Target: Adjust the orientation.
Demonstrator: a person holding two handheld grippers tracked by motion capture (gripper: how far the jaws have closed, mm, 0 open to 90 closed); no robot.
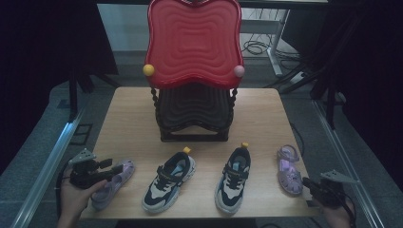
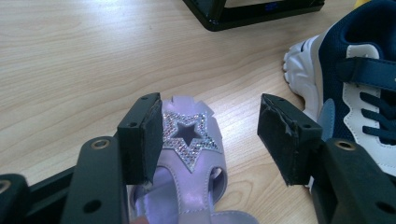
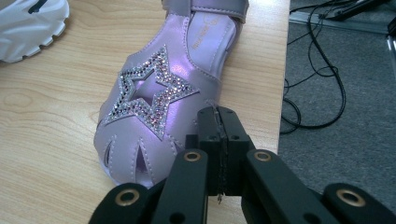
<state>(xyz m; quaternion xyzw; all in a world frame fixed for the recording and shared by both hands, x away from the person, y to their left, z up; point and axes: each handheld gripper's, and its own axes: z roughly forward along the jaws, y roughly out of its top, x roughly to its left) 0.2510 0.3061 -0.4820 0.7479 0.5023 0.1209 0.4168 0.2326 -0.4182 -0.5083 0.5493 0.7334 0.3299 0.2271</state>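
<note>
Purple sandal [image 2: 191, 154] under open left tongs [image 2: 219, 135]; sneaker [image 2: 355, 93] just beside.

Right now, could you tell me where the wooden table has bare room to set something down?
Bare wood flanks the black-and-red tiered rack on both sides of the wooden table. The front edge is crowded: two lilac star sandals bracket two navy-and-white sneakers.

No readable text, faint print on purple sandal [image 3: 205, 37] insole (too small/blurred to make out), no nos. or signs
</note>
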